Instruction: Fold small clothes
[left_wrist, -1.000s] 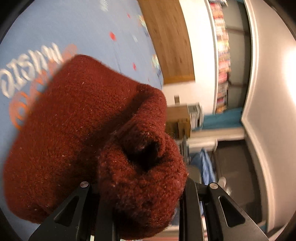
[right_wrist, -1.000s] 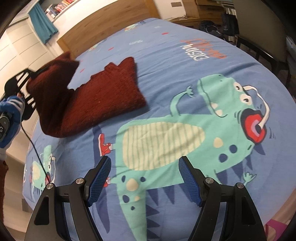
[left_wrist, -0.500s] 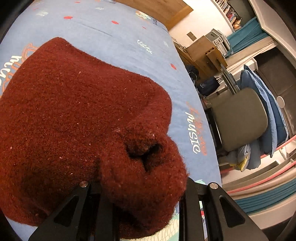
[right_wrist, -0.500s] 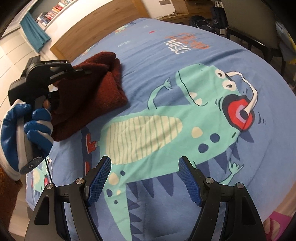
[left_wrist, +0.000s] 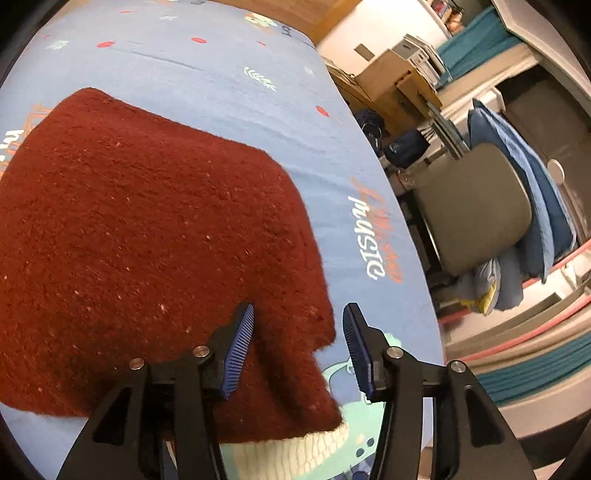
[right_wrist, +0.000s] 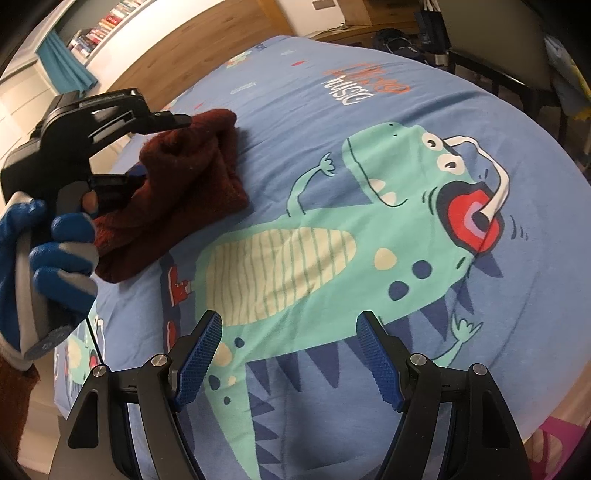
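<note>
Since half a second ago the left gripper (left_wrist: 298, 350) has let go of the bunched corner of the dark red knit garment (left_wrist: 147, 236); its jaws now stand apart, with the cloth's near edge lying loose between and beneath them. That garment lies folded on the blue dinosaur bedsheet (right_wrist: 369, 122), toward the left side of the bed as the right wrist camera shows it (right_wrist: 192, 177), the top layer draped over the lower one. The right gripper (right_wrist: 288, 358) hovers wide and empty above the printed dinosaur (right_wrist: 332, 236), well apart from the cloth.

The likely trouble lies in the withdrawal. The left finger pad (left_wrist: 240, 350) sits right against the fuzzy knit, and such a surface probably snags on ribbed pads; a careless pull back could drag the top layer with it and undo the fold. The near edge also looks uneven, with a step where the layers do not line up, so the stack may slump or open if nothing presses it flat. The soft bed gives little firm backing for any smoothing.
</note>
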